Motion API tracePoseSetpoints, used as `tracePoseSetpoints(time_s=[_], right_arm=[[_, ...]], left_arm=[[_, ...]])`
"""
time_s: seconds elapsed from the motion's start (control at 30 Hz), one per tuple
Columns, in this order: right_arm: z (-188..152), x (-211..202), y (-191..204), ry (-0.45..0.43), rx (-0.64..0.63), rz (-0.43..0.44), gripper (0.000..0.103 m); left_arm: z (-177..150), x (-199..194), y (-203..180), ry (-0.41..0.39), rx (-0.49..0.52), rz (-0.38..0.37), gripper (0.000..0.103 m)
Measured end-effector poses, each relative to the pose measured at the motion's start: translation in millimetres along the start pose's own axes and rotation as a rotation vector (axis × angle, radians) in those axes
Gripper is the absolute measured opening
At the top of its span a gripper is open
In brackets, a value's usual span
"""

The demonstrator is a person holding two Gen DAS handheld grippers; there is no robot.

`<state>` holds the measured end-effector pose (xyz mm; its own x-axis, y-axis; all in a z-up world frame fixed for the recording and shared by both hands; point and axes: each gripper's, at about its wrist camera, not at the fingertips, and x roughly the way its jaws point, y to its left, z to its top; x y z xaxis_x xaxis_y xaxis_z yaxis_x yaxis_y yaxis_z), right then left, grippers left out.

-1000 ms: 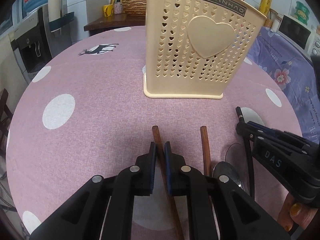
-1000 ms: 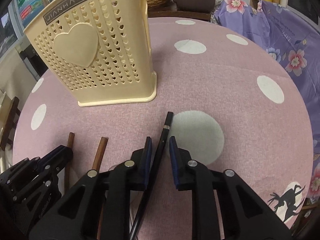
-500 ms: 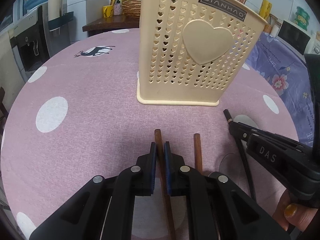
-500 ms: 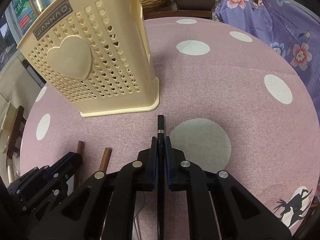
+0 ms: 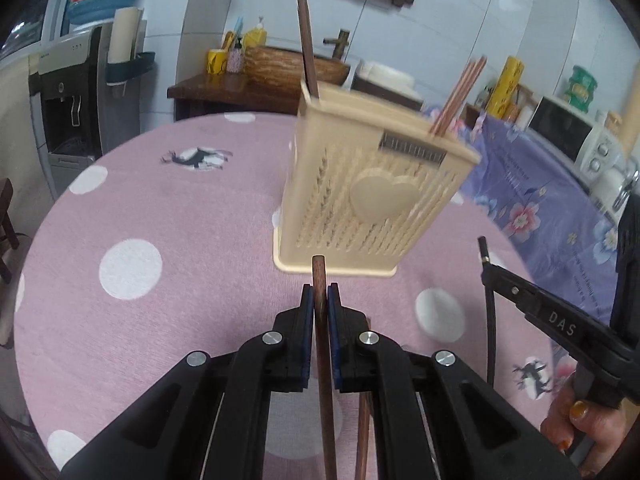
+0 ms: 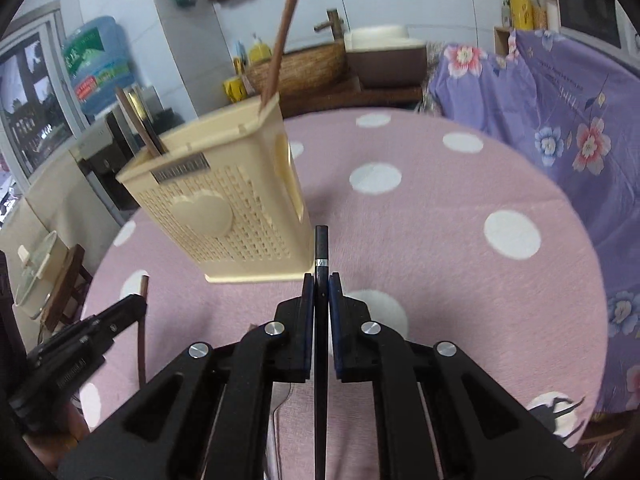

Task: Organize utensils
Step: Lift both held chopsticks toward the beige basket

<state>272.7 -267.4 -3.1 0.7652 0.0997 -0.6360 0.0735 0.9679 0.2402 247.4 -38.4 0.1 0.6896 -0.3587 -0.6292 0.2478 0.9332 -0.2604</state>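
A cream perforated utensil holder (image 5: 372,200) with a heart stands on the pink dotted table; it also shows in the right wrist view (image 6: 224,208). Brown sticks (image 5: 456,96) poke out of its top. My left gripper (image 5: 320,300) is shut on a brown wooden-handled utensil (image 5: 322,360), lifted above the table in front of the holder. My right gripper (image 6: 321,288) is shut on a black-handled utensil (image 6: 321,340), also lifted; it appears at the right of the left wrist view (image 5: 490,320). Another brown handle (image 5: 364,432) lies below the left gripper.
The round table (image 5: 160,320) carries white dots and deer prints. A purple floral cloth (image 6: 560,120) covers furniture to the right. A water dispenser (image 5: 72,92) stands at the left, a wooden counter with a basket (image 5: 280,64) behind the table.
Both grippers have risen from the table with their utensils, tilting the views up. The right gripper closed on the black handle a second ago.
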Motion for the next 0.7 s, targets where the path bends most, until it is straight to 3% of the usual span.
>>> tracePoseSetpoints(time_s=[0.3, 0.7], right_arm=[[31, -80, -16, -0.177, -0.008, 0.017, 0.008], [39, -102, -17, -0.200, -0.023, 0.058, 0.008]], left_arm=[[34, -63, 10, -0.176, -0.004, -0.006, 0.008], [47, -84, 24, -0.231, -0.017, 0.003, 0.008]])
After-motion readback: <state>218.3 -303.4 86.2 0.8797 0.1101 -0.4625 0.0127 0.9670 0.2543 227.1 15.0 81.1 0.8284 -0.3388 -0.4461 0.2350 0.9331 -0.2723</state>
